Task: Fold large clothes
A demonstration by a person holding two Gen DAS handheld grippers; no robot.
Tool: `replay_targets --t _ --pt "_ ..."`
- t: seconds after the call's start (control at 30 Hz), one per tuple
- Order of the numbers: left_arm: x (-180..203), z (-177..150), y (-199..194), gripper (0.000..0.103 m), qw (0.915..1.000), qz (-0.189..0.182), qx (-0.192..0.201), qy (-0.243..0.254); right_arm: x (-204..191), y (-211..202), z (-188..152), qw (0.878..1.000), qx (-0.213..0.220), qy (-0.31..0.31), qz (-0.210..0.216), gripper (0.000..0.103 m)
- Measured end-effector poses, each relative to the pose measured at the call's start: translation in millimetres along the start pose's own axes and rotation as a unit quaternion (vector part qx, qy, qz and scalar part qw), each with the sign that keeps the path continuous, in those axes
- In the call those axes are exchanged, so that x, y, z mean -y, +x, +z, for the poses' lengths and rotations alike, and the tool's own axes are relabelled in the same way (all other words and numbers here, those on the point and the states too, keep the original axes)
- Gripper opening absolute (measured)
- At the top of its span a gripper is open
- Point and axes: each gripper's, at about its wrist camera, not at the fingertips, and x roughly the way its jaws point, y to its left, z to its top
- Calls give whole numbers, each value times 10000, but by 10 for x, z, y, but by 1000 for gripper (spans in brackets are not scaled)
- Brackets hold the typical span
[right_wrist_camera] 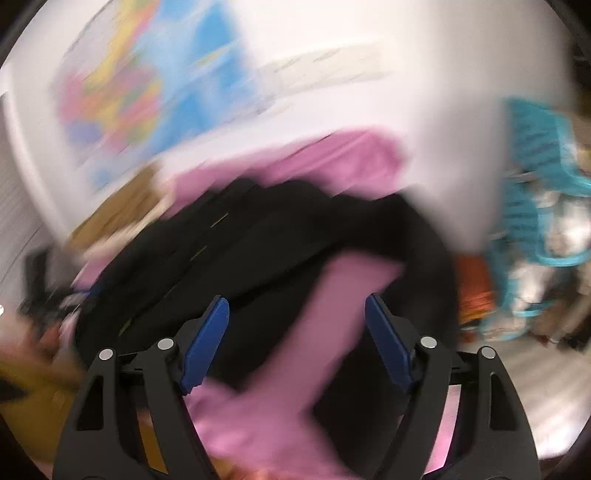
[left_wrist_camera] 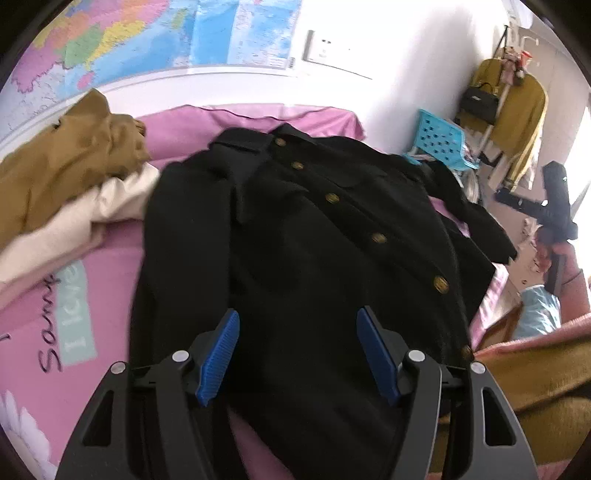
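A black coat [left_wrist_camera: 295, 229] with a row of brass buttons [left_wrist_camera: 378, 238] lies spread front-up on my bed's pink sheet [left_wrist_camera: 110, 266]. My left gripper [left_wrist_camera: 297, 354] hovers over the coat's lower hem, its blue pads spread wide apart and holding nothing. To the left of the coat sits a heap of tan and cream clothes [left_wrist_camera: 66, 177]. A map [left_wrist_camera: 155, 33] hangs on the wall behind. My right gripper [right_wrist_camera: 297, 343] is also wide open and empty; its view is badly blurred, showing the black coat [right_wrist_camera: 258, 236] and pink sheet [right_wrist_camera: 325, 306] below.
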Motion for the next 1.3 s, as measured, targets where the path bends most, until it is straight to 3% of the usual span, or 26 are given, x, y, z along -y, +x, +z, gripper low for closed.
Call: replay_targets --t 0.07,0.2,0.23,0.27,0.3,0.43,0.57,0.63,0.7,0.77,0.83,0.93,0.97,1.03,1.17,1.2,1.23,1.3 --pt "43 -70 18 64 10000 -67 -22 13 -84 250 -139 9981 -382 100 470 75" --pt "53 -127 74 64 9998 -159 -27 -129 -72 732 -369 9895 -877 631 962 74" --pt "52 -145 88 64 9998 -141 -34 -154 -39 789 -401 9870 -851 813 1099 65" --pt "52 -161 99 64 9998 -131 -37 -174 -23 809 -419 9852 -831 908 1195 50" --pt "46 -162 99 64 9997 -140 -31 -192 -25 817 -430 9830 -835 953 1331 8" --pt "10 -188 48 64 9994 -194 58 -290 -108 531 -449 9832 -549 899 1491 7" --pt "-40 -210 -12 64 9993 -82 92 -352 43 -287 -488 9889 -34 933 1157 7" --pt "-69 -213 -24 64 9991 -66 95 -409 138 -532 -606 9919 -84 990 789 7" --pt "-97 -202 -21 64 9990 -34 92 -435 218 -465 -756 9908 -387 1146 598 7" --pt "-111 -179 12 64 9989 -3 49 -456 286 -273 -913 9869 -736 1315 584 7" --pt "-105 -169 39 64 9990 5 6 -440 286 -29 -1022 9862 -1037 1263 269 7" --pt "-51 -176 74 64 9994 107 -62 -321 321 -19 -1024 9854 -948 1361 391 11" --pt "-19 -184 84 64 9996 127 -97 -248 284 -29 -1005 9864 -989 1269 345 16" --pt "24 -197 104 67 9996 178 -142 -141 141 -104 -923 9898 -1081 902 221 50" --pt "72 -180 93 67 9998 139 -81 -65 -48 -413 -666 9972 -561 389 308 55" --pt "86 -163 68 67 9999 127 -15 -38 -37 -510 -581 9986 -318 306 279 61" --pt "99 -148 42 67 9999 128 46 -2 -4 -561 -507 9994 -113 289 123 72" --pt "114 -106 -18 68 9996 210 191 77 116 -556 -405 9988 79 328 -341 75"
